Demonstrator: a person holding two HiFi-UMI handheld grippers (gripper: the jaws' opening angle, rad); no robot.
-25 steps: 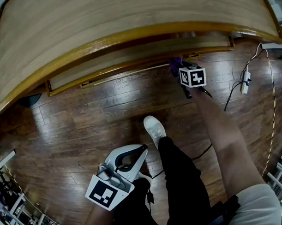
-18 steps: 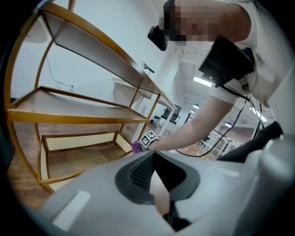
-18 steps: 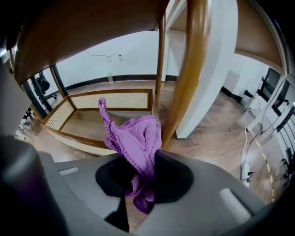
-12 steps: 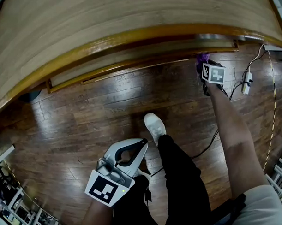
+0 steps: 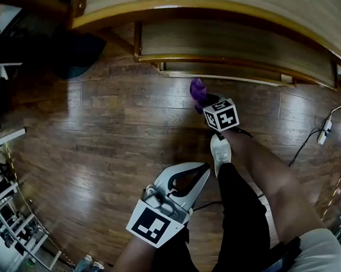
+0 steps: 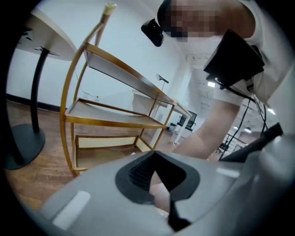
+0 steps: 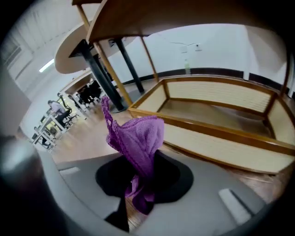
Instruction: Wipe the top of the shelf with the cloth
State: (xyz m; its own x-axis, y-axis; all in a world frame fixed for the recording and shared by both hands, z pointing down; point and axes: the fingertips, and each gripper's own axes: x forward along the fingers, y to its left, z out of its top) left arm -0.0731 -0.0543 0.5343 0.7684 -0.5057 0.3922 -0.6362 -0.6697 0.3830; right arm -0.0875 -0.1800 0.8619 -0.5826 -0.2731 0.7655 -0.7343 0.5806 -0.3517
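The wooden shelf with golden rails (image 5: 235, 48) runs along the top of the head view, its top board (image 5: 220, 3) cut off by the frame edge. My right gripper (image 5: 204, 103) is low above the floor in front of the shelf, shut on a purple cloth (image 5: 198, 92). In the right gripper view the cloth (image 7: 138, 136) bunches up out of the shut gripper (image 7: 140, 179), facing the shelf's bottom tier (image 7: 216, 133). My left gripper (image 5: 200, 170) hangs near my legs, shut and holding nothing. The left gripper view shows that gripper (image 6: 154, 177) and the shelf (image 6: 120, 73) off to the side.
A dark round table base (image 5: 78, 51) stands left of the shelf, with its black pedestal (image 6: 37, 92) on the left of the left gripper view. A power strip with cables (image 5: 326, 129) lies at the right. Metal racks (image 5: 6, 210) line the left edge. My white shoe (image 5: 220, 154) is on the wooden floor.
The right gripper with the cloth has come away from the shelf's right end, leftward and toward me. The head view has swung, so the shelf now sits higher in frame.
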